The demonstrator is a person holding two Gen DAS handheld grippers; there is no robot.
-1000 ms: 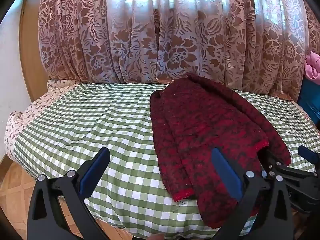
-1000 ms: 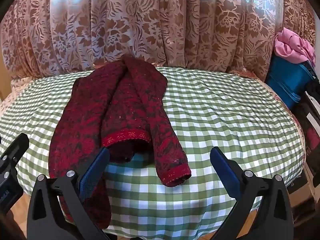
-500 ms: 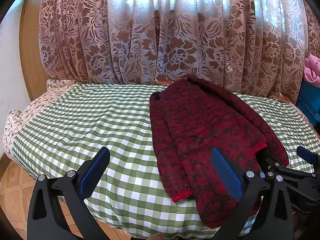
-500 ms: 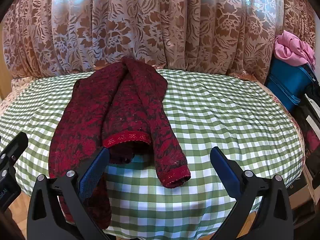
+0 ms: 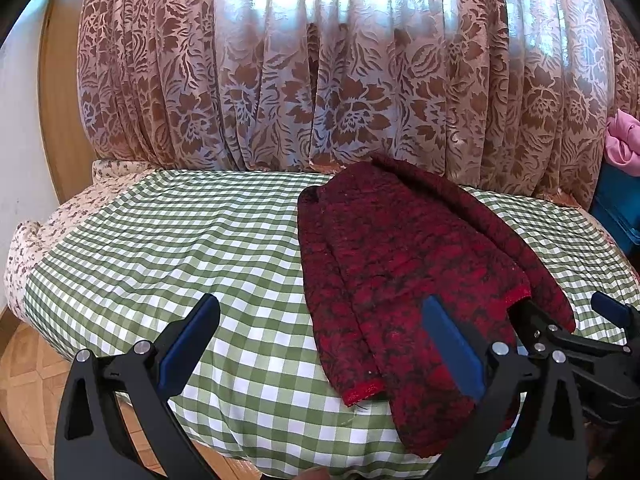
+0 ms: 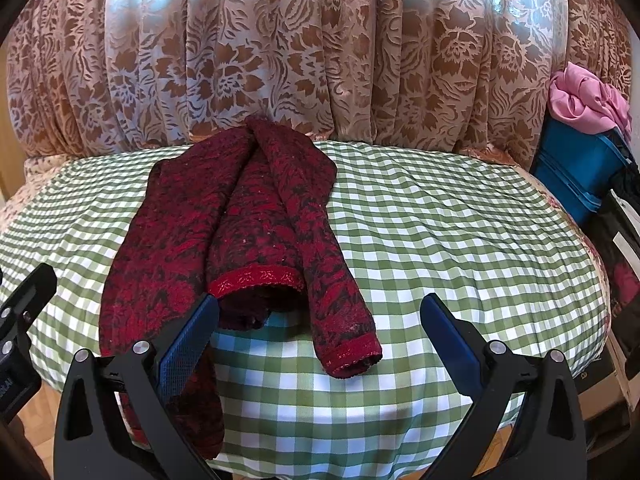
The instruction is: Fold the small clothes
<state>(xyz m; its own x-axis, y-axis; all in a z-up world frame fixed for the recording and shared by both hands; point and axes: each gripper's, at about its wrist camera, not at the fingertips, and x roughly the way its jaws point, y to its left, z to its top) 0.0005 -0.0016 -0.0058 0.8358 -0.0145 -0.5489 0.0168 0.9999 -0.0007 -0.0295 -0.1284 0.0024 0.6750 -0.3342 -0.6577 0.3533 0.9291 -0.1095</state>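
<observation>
Both claws edged back slightly, left claw [image 5: 318, 334] and right claw [image 6: 320, 332] spread, empty; sweater [image 6: 256, 216] soft, limp: pinch hem.

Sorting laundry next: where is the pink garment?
The pink garment sits at the right wrist view's far right, atop a blue bin, beside the floral curtain.

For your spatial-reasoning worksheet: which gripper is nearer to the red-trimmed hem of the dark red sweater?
Right. The right gripper sits just in front of the hem, its left finger beside it. The left gripper is further left, over the sweater edge.
</observation>
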